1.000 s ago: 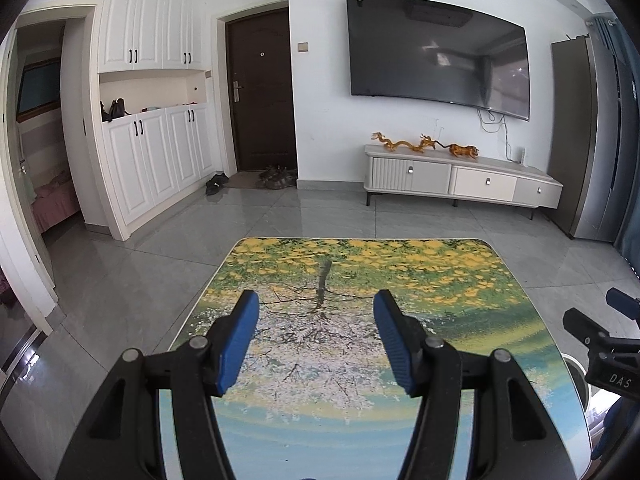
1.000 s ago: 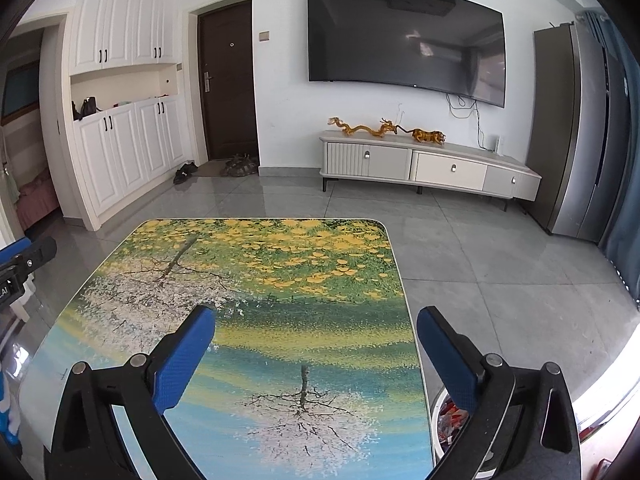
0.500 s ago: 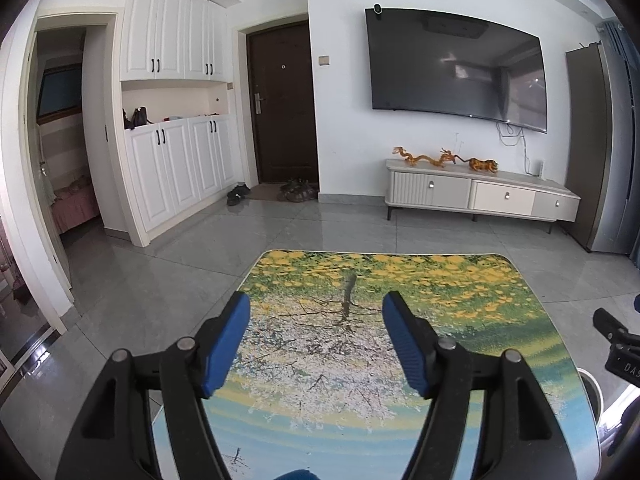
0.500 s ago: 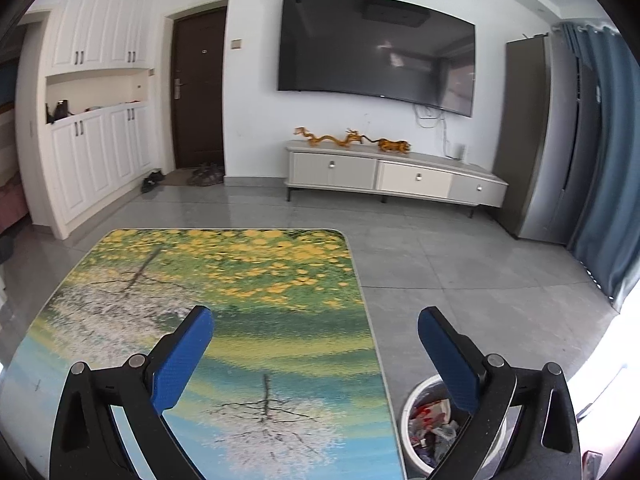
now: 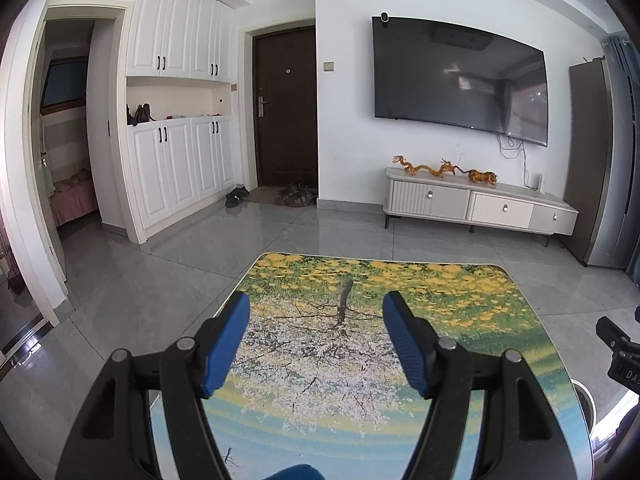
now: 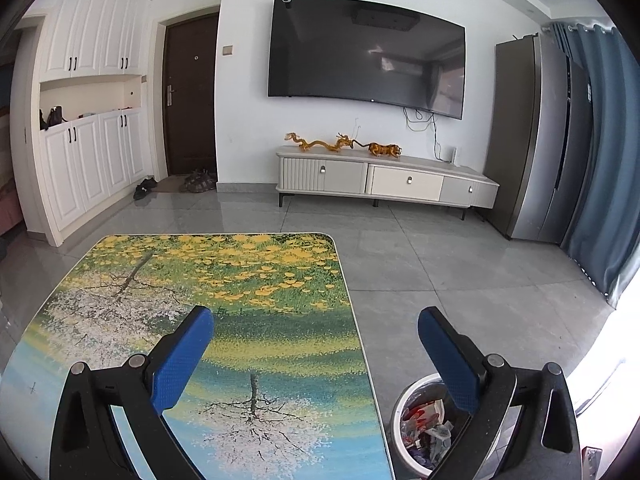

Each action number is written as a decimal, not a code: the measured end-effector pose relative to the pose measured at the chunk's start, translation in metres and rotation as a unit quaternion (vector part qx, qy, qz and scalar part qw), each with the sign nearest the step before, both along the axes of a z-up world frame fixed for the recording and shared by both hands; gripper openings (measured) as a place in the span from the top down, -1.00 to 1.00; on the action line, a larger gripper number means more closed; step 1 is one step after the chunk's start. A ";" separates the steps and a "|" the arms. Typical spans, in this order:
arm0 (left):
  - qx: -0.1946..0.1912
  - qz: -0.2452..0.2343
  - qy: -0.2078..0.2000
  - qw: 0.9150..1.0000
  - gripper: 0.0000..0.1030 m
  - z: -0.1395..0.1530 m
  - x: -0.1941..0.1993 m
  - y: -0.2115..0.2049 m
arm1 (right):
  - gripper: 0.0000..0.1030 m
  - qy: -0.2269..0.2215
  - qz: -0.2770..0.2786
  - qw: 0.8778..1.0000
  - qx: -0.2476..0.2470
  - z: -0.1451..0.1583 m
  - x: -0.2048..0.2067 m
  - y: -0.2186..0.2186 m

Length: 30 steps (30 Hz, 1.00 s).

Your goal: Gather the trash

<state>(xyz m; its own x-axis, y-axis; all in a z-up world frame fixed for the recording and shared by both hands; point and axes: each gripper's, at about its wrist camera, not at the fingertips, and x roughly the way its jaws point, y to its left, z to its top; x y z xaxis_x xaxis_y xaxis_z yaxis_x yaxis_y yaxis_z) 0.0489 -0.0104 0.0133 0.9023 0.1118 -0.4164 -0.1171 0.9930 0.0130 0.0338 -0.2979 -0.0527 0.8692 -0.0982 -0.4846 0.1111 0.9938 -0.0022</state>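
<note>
In the left wrist view, my left gripper (image 5: pixel 316 312) hangs above the bench (image 5: pixel 500 312), its blue pads spread apart with nothing between them. The printed bench top shows no loose trash anywhere I can see. At the right edge of this view, past the bench's right side, part of the other gripper's black body shows, and just below it a sliver of the trash bin's white rim.

In the right wrist view, my right gripper (image 6: pixel 316 332) is likewise spread wide and empty, straddling the bench's right edge. The trash bin (image 6: pixel 404 400) stands on the floor just beside the bench's right side, near its front corner, and it holds crumpled wrappers (image 6: pixel 430 420), red and white among them.

I judge the collecting is at or near its end: trash sits in the bin and both grippers carry nothing. The next move calls for scanning the bench and the floor around it for leftovers before committing to any reach.
</note>
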 end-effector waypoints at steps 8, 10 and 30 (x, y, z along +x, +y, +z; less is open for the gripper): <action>0.005 -0.006 0.002 1.000 -0.31 0.000 -0.003 -0.005 | -1.00 -0.012 -0.004 1.000 0.007 0.003 -0.007 -0.006; 0.007 -0.008 0.000 1.000 -0.31 0.001 -0.004 -0.008 | -1.00 -0.016 -0.006 1.000 0.008 0.005 -0.009 -0.008; 0.011 -0.014 -0.018 1.000 -0.32 0.009 -0.020 -0.012 | -1.00 -0.044 -0.004 0.999 0.007 0.020 -0.025 -0.008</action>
<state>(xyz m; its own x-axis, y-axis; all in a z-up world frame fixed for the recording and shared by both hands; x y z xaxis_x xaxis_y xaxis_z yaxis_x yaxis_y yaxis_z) 0.0294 -0.0228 0.0226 0.9198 0.0950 -0.3807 -0.0900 0.9955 0.0308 0.0084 -0.3061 -0.0329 0.9081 -0.0987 -0.4069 0.1173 0.9929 0.0211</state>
